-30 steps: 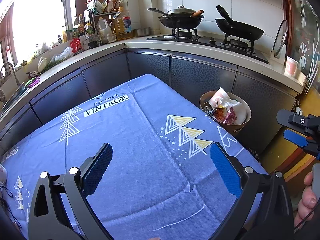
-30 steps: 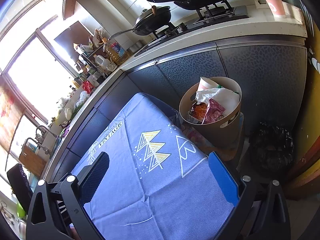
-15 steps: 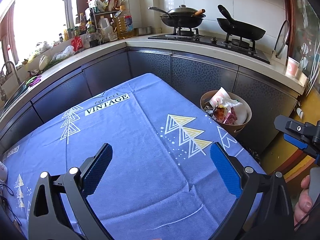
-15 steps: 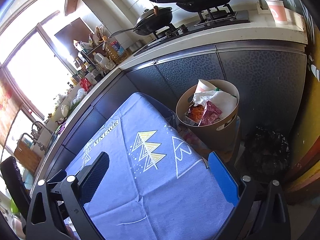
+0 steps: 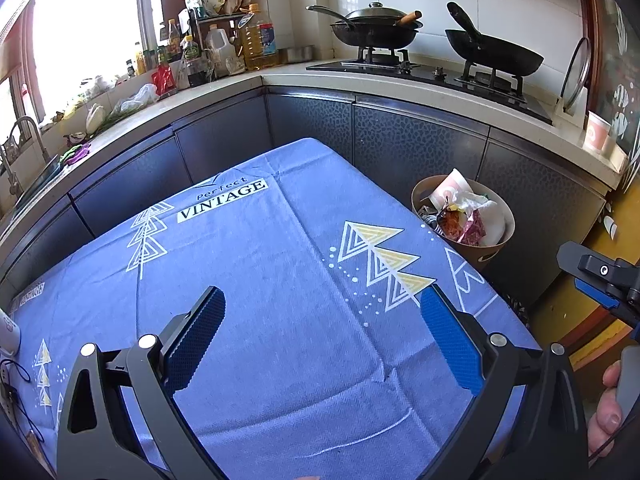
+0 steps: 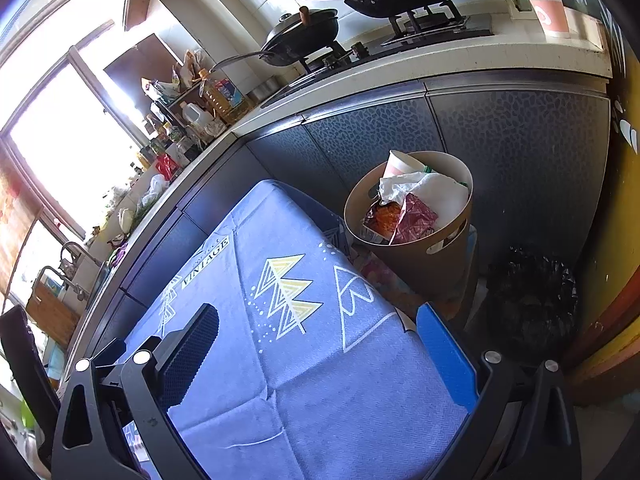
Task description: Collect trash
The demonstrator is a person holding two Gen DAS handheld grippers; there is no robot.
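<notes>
Covering the table, a blue tablecloth [image 5: 280, 280] printed "Perfect VINTAGE" lies bare before dark cabinets [image 5: 400, 140] and a stove with two woks [image 5: 376, 32]. Compared with a second ago, little has changed. Left gripper [image 5: 320, 336] and right gripper [image 6: 320, 356] both gape empty. Right of the table, the brown bin [image 6: 420, 256] holds trash [image 6: 412, 204].

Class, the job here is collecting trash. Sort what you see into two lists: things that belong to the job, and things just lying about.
Belongs to the job:
- brown bin
- wrappers and paper cup in it
- left gripper, right gripper

Just lying about:
- woks
- oil bottle
- tablecloth
- counter cup
</notes>
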